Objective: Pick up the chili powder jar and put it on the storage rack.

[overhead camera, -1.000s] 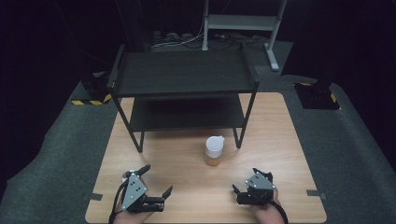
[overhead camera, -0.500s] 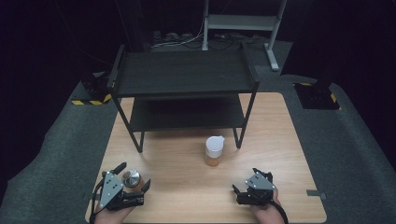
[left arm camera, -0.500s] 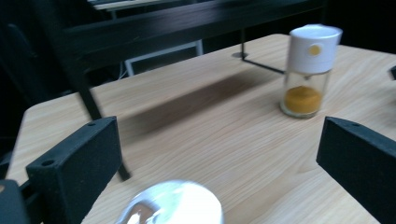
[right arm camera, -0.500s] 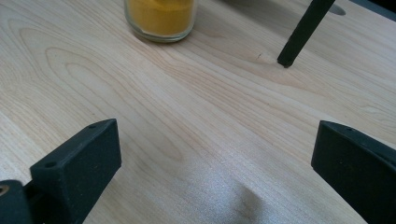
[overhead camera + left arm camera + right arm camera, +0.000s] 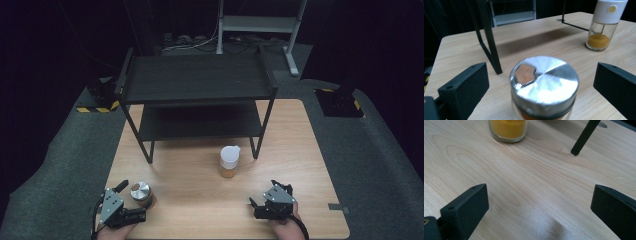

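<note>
Nearest the table's front-left corner, the left gripper (image 5: 131, 202) has its jaws spread wide on either side of a small glass jar with a brushed-metal lid (image 5: 544, 80), touching neither side of it (the left gripper view shows clear gaps to both pads). The jar stands upright on the light wooden table (image 5: 200, 200). At the front right, the right gripper (image 5: 254, 205) rests low with its jaws likewise spread apart, holding nothing. Farther back, near the table's middle, stands a clear glass dispenser with a white cap and orange-yellow powder (image 5: 229, 161). Behind it sits a black two-tier metal shelf (image 5: 195, 80).
</note>
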The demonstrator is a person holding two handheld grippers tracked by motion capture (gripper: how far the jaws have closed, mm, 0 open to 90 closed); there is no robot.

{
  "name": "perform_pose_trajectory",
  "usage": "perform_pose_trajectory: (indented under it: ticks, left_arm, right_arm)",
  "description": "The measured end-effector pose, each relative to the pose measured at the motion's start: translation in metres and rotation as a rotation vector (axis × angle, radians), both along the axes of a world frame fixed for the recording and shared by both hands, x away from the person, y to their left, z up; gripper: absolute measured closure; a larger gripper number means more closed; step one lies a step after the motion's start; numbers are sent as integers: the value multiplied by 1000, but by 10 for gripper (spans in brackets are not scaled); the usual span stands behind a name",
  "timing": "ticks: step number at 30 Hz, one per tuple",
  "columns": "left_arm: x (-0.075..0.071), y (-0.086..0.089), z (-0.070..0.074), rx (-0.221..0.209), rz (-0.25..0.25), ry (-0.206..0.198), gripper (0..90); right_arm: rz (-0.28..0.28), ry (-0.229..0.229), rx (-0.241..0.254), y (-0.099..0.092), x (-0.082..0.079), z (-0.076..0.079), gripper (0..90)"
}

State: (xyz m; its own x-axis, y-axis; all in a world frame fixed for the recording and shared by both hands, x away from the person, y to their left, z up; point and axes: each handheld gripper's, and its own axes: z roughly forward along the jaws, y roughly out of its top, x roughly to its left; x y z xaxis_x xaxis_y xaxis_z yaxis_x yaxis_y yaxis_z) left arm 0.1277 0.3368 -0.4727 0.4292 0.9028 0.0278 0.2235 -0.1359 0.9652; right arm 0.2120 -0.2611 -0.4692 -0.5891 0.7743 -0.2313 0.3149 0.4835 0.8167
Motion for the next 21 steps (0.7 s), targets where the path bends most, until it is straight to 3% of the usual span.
perform_pose_trajectory:
  ticks: [5,15,21]
  left_arm:
    - [2,3,0,-8,-8,18,24]
    - [3,9,-3,-41,-29,38,193]
    - [5,7,-4,-27,-38,32,267]
  right_arm:
    - [1,0,-7,1,0,0,8]
    - [-6,2,-8,2,0,0,8]
    - [-8,4,-13,3,1,1,10]
